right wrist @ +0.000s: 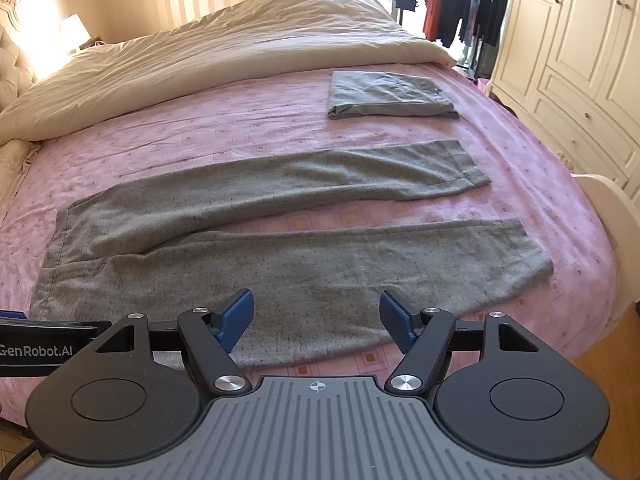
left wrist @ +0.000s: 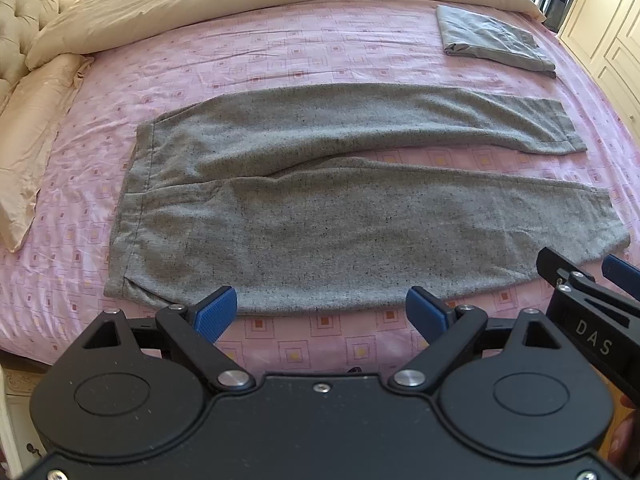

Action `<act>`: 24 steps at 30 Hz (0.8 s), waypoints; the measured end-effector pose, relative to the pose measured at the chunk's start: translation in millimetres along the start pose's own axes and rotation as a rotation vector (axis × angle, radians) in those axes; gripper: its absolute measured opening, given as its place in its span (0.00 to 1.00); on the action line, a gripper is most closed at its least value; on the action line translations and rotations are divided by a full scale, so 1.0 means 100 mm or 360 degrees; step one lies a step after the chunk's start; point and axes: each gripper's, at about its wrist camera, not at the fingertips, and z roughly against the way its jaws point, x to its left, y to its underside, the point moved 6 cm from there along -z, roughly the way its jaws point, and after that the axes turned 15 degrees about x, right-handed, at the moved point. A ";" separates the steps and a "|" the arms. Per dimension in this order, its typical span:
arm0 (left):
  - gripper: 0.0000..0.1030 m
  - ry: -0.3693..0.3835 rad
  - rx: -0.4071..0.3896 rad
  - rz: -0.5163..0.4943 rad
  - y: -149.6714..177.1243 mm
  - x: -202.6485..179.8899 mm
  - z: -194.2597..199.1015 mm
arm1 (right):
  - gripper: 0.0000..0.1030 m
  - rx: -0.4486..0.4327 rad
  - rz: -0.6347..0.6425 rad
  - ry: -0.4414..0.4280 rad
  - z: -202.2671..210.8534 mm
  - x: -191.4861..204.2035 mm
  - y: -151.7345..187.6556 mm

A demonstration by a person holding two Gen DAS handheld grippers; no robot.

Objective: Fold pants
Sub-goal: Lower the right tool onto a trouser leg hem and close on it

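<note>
Grey speckled knit pants lie flat on the pink patterned bedsheet, long axis left-right, waistband left. Left gripper and right gripper, both spread, hover at the near leg's edge.

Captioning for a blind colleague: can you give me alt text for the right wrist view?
Grey pants lie flat and unfolded on a pink bedsheet, legs to the right. The open right gripper hovers over their near edge, with a folded grey garment beyond.
</note>
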 end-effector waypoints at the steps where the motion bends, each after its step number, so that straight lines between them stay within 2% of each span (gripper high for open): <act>1: 0.89 -0.0003 0.0002 0.0001 0.00 0.00 -0.01 | 0.66 0.0001 0.0000 -0.0003 -0.01 0.00 0.00; 6: 0.89 -0.0034 0.0021 -0.0030 0.02 0.06 -0.06 | 0.66 0.0041 -0.0013 -0.0034 -0.10 0.00 0.01; 12: 0.89 -0.0105 0.0071 -0.0011 -0.01 0.29 -0.29 | 0.66 0.0172 -0.0078 -0.0081 -0.39 0.04 0.08; 18: 0.89 -0.0187 0.0212 0.0013 -0.11 0.53 -0.91 | 0.66 0.0310 -0.0161 -0.0054 -0.79 -0.01 0.17; 20: 0.89 -0.0223 0.0260 -0.0035 -0.16 0.54 -1.16 | 0.66 0.0345 -0.0193 -0.0022 -0.91 -0.08 0.18; 24: 0.89 -0.0306 0.0248 -0.0164 -0.30 0.52 -1.54 | 0.66 0.0364 -0.0303 -0.0006 -1.15 -0.27 0.15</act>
